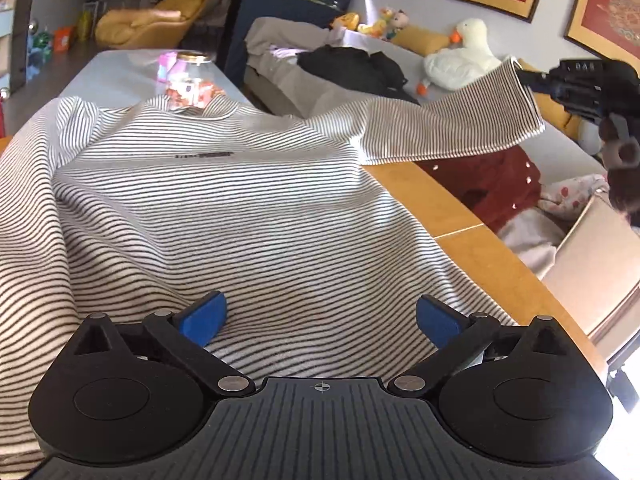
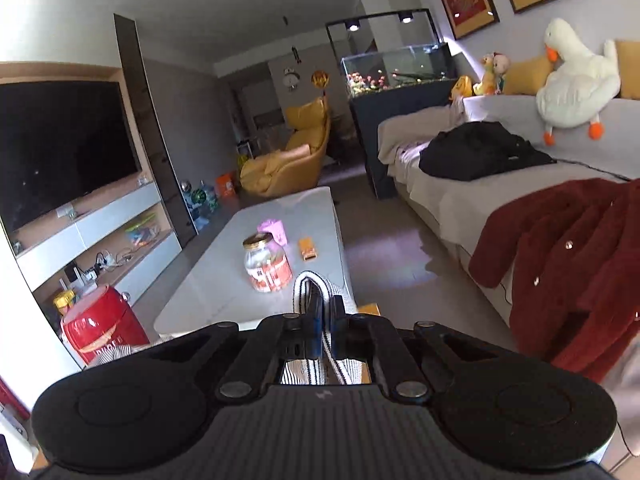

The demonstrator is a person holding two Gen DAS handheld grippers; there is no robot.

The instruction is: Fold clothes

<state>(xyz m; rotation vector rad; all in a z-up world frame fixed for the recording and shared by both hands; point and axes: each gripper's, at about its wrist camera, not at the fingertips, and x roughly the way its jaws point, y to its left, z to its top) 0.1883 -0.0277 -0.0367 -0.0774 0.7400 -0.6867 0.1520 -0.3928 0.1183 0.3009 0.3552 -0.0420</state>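
On the wooden table (image 1: 472, 248) lies the striped shirt (image 1: 224, 208), spread flat with its collar at the far side. Its one sleeve (image 1: 460, 120) is lifted off the table to the right, and the right gripper (image 2: 326, 316) pinches the cuff (image 2: 310, 284) with its jaws closed tight on the cloth. The left gripper (image 1: 320, 320) hangs over the shirt's near part, jaws wide apart, with nothing held between them. Behind the collar stands a jar (image 1: 192, 84) on a grey table (image 2: 280, 216). Beside is a sofa (image 2: 460, 200) with a red coat (image 2: 568, 256) and a plush goose (image 2: 576, 80).
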